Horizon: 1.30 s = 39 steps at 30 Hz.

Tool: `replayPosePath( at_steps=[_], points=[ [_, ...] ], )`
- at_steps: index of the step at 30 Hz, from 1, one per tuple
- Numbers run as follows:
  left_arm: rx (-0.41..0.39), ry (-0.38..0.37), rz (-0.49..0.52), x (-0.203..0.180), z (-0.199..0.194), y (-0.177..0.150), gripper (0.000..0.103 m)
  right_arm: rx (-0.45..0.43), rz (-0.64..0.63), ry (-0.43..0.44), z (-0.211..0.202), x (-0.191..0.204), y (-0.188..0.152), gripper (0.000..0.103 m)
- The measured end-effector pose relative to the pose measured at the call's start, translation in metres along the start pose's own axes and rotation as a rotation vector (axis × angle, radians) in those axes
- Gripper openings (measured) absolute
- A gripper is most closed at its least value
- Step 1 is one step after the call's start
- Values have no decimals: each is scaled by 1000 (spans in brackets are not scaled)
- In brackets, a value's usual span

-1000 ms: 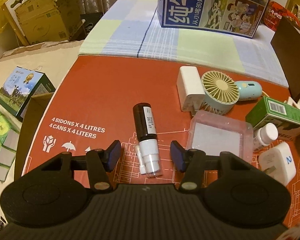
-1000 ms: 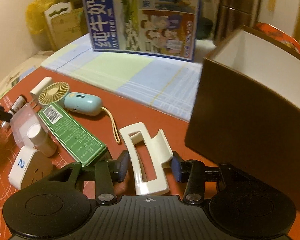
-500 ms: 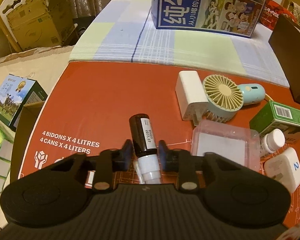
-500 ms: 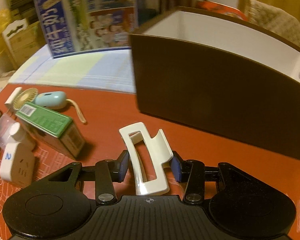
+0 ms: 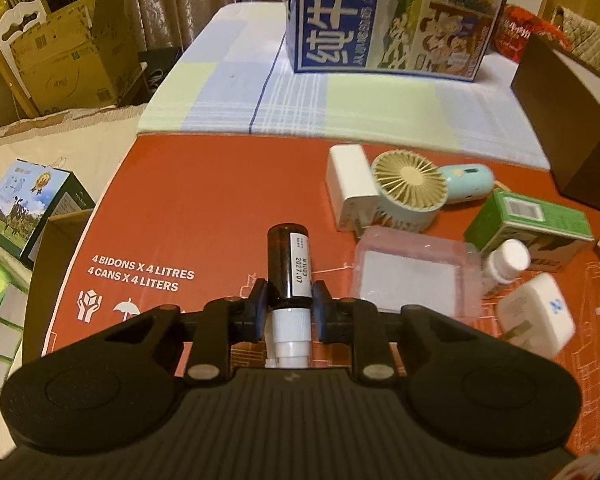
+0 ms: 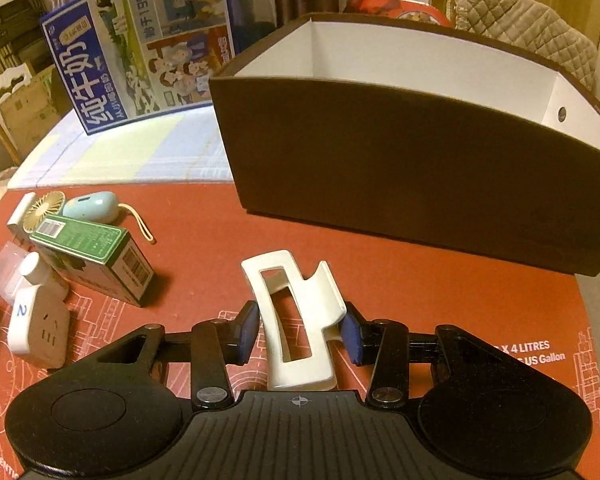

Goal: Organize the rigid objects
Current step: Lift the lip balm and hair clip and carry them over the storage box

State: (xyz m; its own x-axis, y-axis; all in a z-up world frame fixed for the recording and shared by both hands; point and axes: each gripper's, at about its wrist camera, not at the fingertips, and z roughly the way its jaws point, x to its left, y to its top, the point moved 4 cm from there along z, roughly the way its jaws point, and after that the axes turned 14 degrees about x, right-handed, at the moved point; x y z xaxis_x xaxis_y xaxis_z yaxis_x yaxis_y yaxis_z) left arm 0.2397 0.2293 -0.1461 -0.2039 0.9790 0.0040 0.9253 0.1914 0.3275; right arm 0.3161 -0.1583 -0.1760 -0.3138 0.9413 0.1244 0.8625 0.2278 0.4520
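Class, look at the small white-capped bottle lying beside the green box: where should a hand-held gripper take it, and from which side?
Grip the white-capped bottle across its round body below the cap, coming from above, fingers straddling its axis. The green box and clear plastic case crowd its sides.

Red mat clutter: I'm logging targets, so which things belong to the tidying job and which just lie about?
Job:
left hand-held gripper shut on dark vial
right hand-held gripper shut on white hair clip
brown box

Lying about:
milk carton
cardboard boxes
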Motion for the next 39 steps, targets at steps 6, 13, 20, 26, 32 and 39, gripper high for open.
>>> replayPosePath(
  at_steps=[6,13,20,26,32,39],
  points=[
    [-39,-22,12,-14,-26,-1,19,-37,11,13,-20,-2,-2,40],
    [-100,-67,53,-42,-60,8,19,-92,25,34,-51,-9,-5,40],
    [-159,-109,128,-83,-86,27,19,-134,44,38,-77,-22,-2,40],
    [-206,-164,197,-130,-103,44,19,-184,54,35,-99,-38,4,40],
    [-252,-226,285,-186,-117,65,19,-232,77,33,-118,-63,18,39],
    [-269,-286,347,-250,-118,93,19,-270,89,35,-131,-88,44,39]
  ],
)
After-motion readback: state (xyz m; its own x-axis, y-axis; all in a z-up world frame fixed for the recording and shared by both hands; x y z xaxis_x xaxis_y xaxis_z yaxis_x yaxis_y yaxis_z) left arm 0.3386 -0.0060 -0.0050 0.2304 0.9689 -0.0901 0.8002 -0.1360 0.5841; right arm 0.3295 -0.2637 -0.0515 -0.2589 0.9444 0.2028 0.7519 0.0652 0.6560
